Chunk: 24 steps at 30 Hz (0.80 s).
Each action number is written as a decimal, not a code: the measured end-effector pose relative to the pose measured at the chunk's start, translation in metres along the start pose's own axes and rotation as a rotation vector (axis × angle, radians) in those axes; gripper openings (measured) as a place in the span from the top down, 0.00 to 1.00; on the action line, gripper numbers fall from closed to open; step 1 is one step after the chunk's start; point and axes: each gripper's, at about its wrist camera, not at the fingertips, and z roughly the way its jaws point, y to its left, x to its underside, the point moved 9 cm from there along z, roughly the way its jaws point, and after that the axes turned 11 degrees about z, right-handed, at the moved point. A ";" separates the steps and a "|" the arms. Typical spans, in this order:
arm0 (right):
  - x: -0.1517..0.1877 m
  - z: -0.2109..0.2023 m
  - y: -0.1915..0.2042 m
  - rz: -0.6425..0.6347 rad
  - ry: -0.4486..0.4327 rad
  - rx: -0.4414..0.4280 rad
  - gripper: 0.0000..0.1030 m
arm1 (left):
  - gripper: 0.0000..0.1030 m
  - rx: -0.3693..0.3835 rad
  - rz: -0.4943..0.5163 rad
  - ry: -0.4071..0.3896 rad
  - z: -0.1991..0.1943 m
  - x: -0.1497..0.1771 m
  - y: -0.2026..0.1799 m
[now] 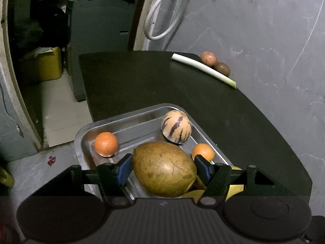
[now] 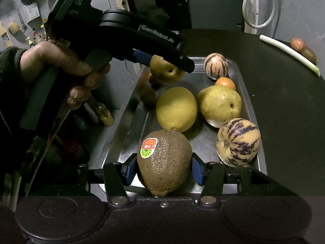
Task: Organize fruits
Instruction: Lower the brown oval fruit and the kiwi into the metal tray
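My left gripper (image 1: 162, 167) is shut on a brown-green pear (image 1: 163, 168) and holds it above the far end of the steel tray (image 1: 130, 122); the right wrist view shows it too (image 2: 166, 69). My right gripper (image 2: 163, 169) is shut on a fuzzy brown kiwi (image 2: 164, 162) with a sticker, over the tray's near end (image 2: 113, 152). In the tray lie two striped pepino melons (image 2: 237, 142) (image 2: 216, 66), a yellow lemon (image 2: 176, 108), a yellow pear (image 2: 220, 103) and oranges (image 1: 106, 144) (image 1: 203, 151).
On the dark table (image 1: 162, 81) at the far right lie a leek stalk (image 1: 203, 69), a reddish fruit (image 1: 208, 59) and a kiwi (image 1: 222, 68) against the grey wall. The table's left edge drops to the floor, with a yellow bin (image 1: 48, 65) beyond.
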 end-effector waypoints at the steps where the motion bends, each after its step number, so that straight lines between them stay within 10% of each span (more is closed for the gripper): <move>1: 0.001 0.000 -0.001 0.002 0.001 0.004 0.46 | 0.32 0.000 0.001 0.003 0.001 0.001 0.001; 24: -0.001 0.010 -0.005 0.003 0.010 0.015 0.45 | 0.32 0.013 -0.023 0.048 0.019 0.023 0.005</move>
